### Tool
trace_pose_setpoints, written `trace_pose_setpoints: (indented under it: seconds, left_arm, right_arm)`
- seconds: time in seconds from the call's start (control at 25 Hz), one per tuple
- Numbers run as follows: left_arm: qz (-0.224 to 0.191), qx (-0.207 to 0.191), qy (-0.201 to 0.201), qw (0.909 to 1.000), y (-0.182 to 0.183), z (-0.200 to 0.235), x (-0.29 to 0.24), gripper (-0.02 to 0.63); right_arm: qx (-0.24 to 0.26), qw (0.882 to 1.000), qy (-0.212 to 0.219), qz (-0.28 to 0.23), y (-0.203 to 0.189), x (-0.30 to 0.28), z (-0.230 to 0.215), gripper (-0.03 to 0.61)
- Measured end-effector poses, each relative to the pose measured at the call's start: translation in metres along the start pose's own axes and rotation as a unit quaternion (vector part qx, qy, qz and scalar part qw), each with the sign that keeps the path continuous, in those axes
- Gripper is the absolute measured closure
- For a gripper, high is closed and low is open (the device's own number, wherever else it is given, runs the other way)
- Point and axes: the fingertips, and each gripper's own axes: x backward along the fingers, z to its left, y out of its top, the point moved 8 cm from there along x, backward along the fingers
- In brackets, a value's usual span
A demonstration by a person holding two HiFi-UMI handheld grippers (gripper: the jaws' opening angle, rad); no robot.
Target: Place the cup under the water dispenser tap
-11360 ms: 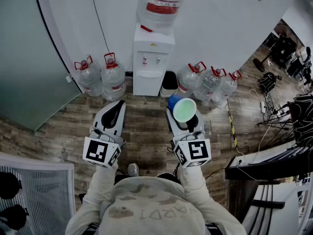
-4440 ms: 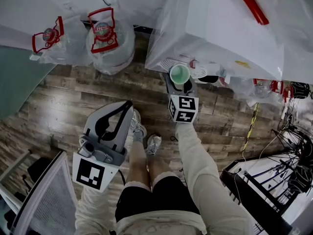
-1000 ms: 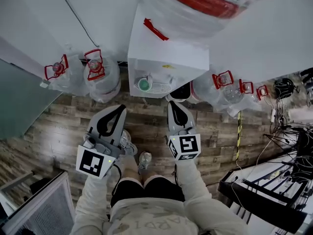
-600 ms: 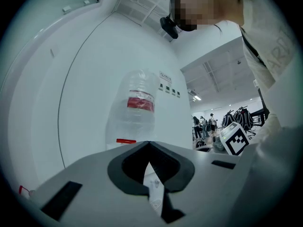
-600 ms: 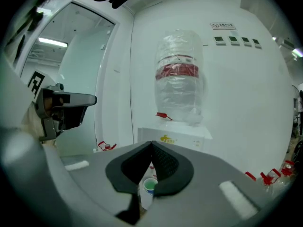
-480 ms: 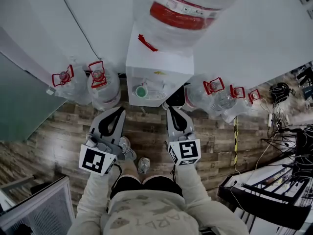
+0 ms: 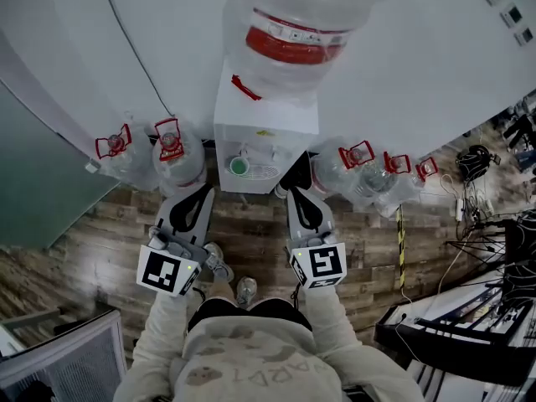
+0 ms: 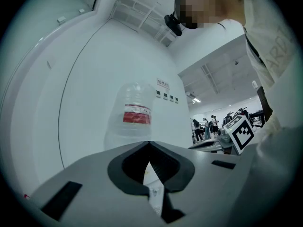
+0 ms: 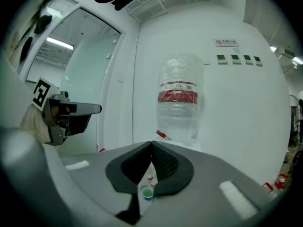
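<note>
Head view: the water dispenser (image 7: 266, 136) is white and carries an upturned bottle (image 7: 293, 23) with a red label band whose print is too small to read. The cup (image 7: 239, 167), green inside, stands in the left half of the dispenser's tap recess. On the floor, two spare water bottles (image 7: 170, 145) with red handles stand left of the dispenser and three more (image 7: 360, 162) to its right, with a black bin (image 7: 297, 171) between these and the dispenser. The left gripper (image 7: 205, 190) and the right gripper (image 7: 295, 193) hang side by side, clear of the cup, each with one black-and-white marker cube.

Left gripper view: its jaws are pressed together with nothing between them. Above them show the bottle's red label (image 8: 137, 115), a small wall sign (image 8: 163, 82) that cannot be read, and four wall panels (image 8: 167, 97) in a row.

Right gripper view: these jaws also meet, empty. Through the slot below their tips the cup (image 9: 147, 193) shows, well beyond them. The sign (image 9: 226, 42) stays illegible.
</note>
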Motion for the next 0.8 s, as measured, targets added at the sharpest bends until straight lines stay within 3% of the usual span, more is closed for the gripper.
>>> trace_pose_setpoints:
  seconds: [0.8]
  left_arm:
    - [-0.037,-0.014,0.022,0.999,0.045,-0.026,0.018,0.607]
  right_arm:
    - [0.014,0.999,-0.01,-0.052,0.052,0.044,0.003,0.569]
